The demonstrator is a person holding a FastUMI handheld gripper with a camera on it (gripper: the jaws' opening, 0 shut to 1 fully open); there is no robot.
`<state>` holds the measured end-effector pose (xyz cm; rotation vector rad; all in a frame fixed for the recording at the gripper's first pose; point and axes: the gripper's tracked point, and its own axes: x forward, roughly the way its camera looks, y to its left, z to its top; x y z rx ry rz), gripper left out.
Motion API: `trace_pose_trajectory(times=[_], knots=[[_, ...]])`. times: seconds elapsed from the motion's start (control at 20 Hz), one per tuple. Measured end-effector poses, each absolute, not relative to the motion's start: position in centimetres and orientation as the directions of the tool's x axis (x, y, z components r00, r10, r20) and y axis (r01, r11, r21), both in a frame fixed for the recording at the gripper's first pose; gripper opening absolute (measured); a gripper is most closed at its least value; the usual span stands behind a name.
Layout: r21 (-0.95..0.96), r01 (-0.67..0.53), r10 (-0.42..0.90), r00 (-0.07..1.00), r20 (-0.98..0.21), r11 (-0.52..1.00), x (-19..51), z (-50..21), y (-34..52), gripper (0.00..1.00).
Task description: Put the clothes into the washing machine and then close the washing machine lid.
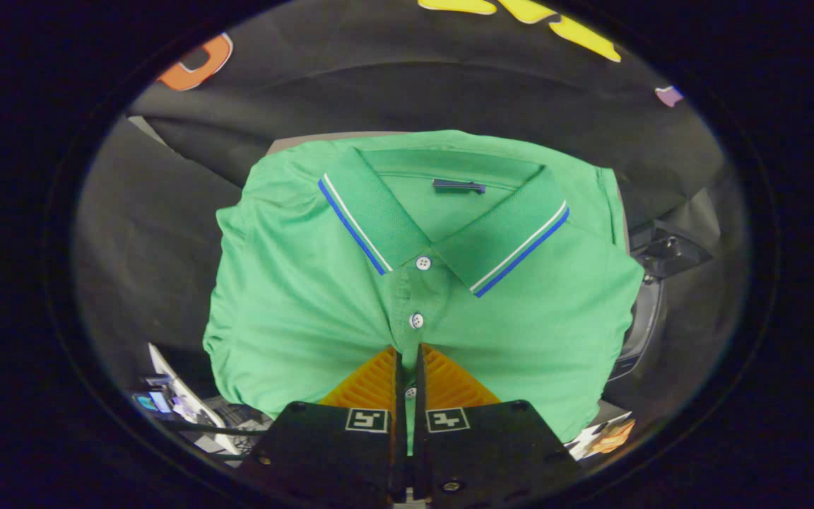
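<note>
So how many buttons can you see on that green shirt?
3. One button sits where the collar tips meet, a second lower on the shirt placket, and a third shows in the narrow gap between the claw fingers, which pinch the fabric. More may be hidden below.

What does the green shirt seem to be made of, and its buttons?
The green shirt, pinched at its placket between the claw fingers, looks like soft matte knit fabric: fine mesh texture, gentle folds, ribbed striped collar. The buttons look like glossy pale plastic, though that is uncertain.
</note>
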<state>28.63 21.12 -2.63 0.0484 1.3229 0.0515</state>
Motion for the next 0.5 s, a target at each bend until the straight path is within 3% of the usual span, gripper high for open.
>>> trace_pose_trajectory(times=[0.5], knots=[[0.123, -0.037, 0.126, 0.456, -0.881, 0.992, 28.2, 10.9, 19.3, 0.04]])
